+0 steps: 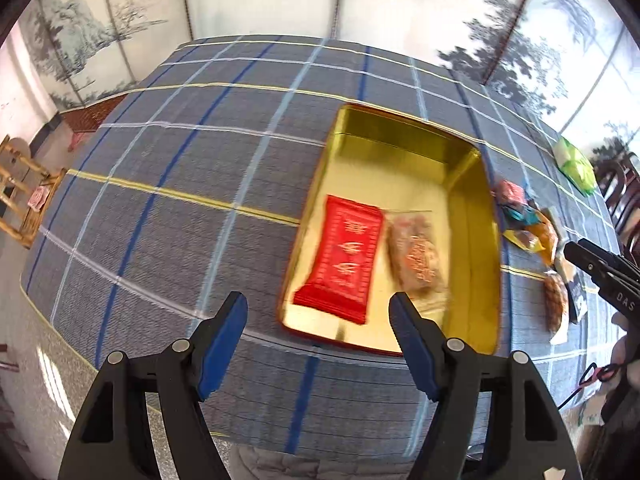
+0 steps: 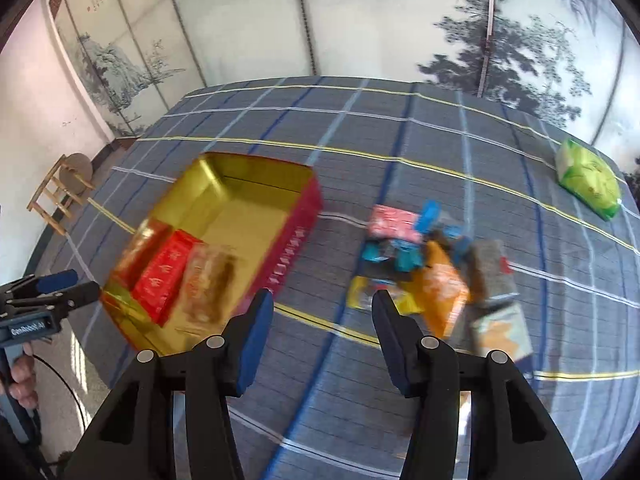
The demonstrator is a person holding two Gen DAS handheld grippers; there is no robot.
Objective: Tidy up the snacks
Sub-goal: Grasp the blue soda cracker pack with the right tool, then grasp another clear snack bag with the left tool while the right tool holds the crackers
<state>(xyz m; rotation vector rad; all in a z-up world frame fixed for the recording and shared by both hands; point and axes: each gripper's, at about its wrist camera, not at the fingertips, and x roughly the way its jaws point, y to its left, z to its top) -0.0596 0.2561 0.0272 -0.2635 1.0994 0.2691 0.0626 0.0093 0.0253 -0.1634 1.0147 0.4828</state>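
Left wrist: 2 snack packets [image 1: 340, 256] lie in gold tin [image 1: 472, 208].

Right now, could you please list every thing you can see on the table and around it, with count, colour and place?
rectangular metal tin: one, gold inside and red outside, open, on the cloth.
red foil snack packet: one, lying in the tin.
clear snack packet: one, pale brown contents, in the tin beside the red one.
loose snack pile: several packets, pink, blue, yellow, orange; exact count unclear from blur; on the cloth beside the tin.
green bag: one, far corner of the table.
checked tablecloth: one, grey-blue, covers the table.
bamboo stool: one, on the floor.
left gripper: open, empty.
right gripper: open, empty.
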